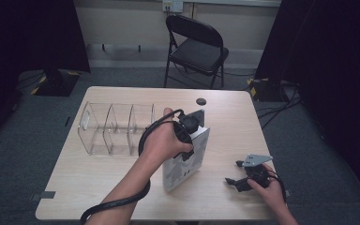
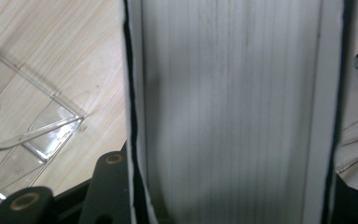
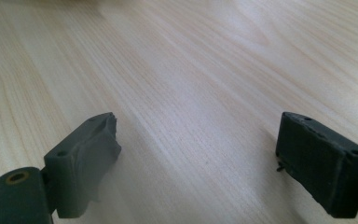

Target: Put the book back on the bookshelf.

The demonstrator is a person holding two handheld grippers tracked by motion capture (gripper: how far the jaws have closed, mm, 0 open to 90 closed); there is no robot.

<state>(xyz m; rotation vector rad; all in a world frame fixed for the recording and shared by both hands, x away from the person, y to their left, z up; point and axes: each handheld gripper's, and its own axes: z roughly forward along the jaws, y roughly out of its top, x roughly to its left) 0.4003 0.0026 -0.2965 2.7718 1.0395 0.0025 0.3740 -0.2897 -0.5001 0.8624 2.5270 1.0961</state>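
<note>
A thick white book (image 1: pixel 183 165) with a grey patterned cover stands on edge, slightly tilted, near the middle of the wooden table (image 1: pixel 89 187). My left gripper (image 1: pixel 193 139) comes down on its top edge and is shut on it. In the left gripper view the book's page edges (image 2: pixel 233 107) run straight up between the black jaws. My right gripper (image 1: pixel 233 182) rests low at the table's right front, held by a hand. Its grey pads stand wide apart over bare wood in the right gripper view (image 3: pixel 198 140), with nothing between them.
A clear plastic organiser (image 1: pixel 115 127) with upright dividers lies left of the book; one corner of the organiser (image 2: pixel 32 135) is close to it. A small black disc (image 1: pixel 200 101) sits near the far edge. A black folding chair (image 1: pixel 197 47) stands beyond the table.
</note>
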